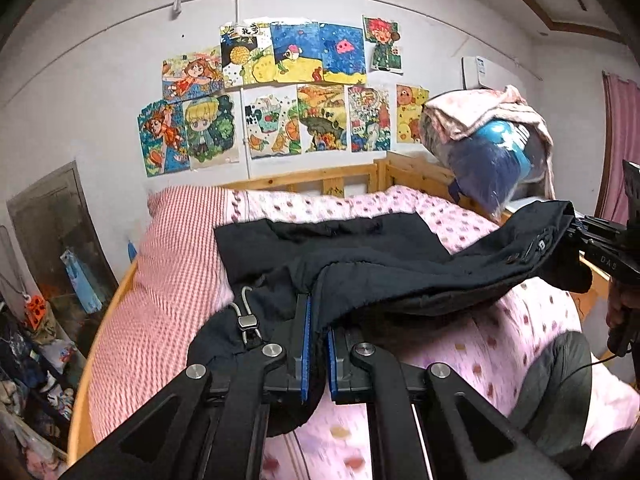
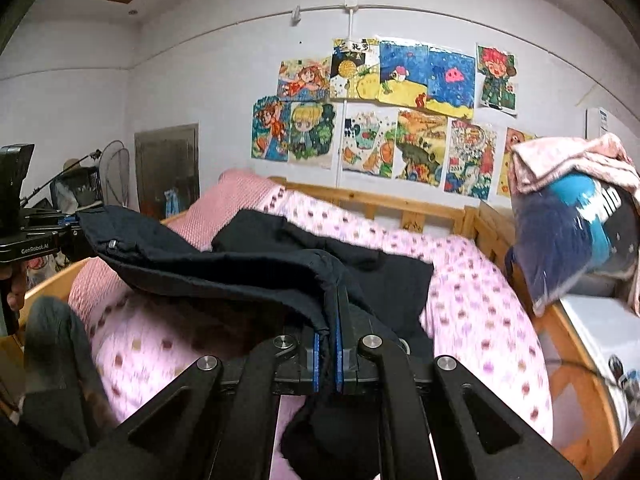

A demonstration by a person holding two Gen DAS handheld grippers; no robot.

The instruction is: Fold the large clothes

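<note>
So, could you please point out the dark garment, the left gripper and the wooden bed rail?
dark garment (image 1: 360,256), left wrist view, flat middle of the fabric.
left gripper (image 1: 318,344), left wrist view, between the blue-padded fingertips.
wooden bed rail (image 2: 400,202), right wrist view, top bar.

The garment (image 1: 360,256) is plain black, with a grey cord and a silver toggle (image 1: 248,323) at one edge. Both the left gripper (image 1: 318,344) and the right gripper (image 2: 329,356) are black with blue pads. The quilt (image 1: 500,320) is pale pink, dotted with darker pink and tan spots. The pillow (image 1: 176,248) wears a red-and-white check. The bed frame (image 1: 304,180) is light, honey-coloured wood. The drawings (image 1: 288,92) on the white wall show bright blues, yellows, oranges and greens. The curtain (image 1: 624,140) is pink. A bundle (image 2: 576,240) is dark and bright blue under a pale pink speckled cloth (image 2: 572,168).
</note>
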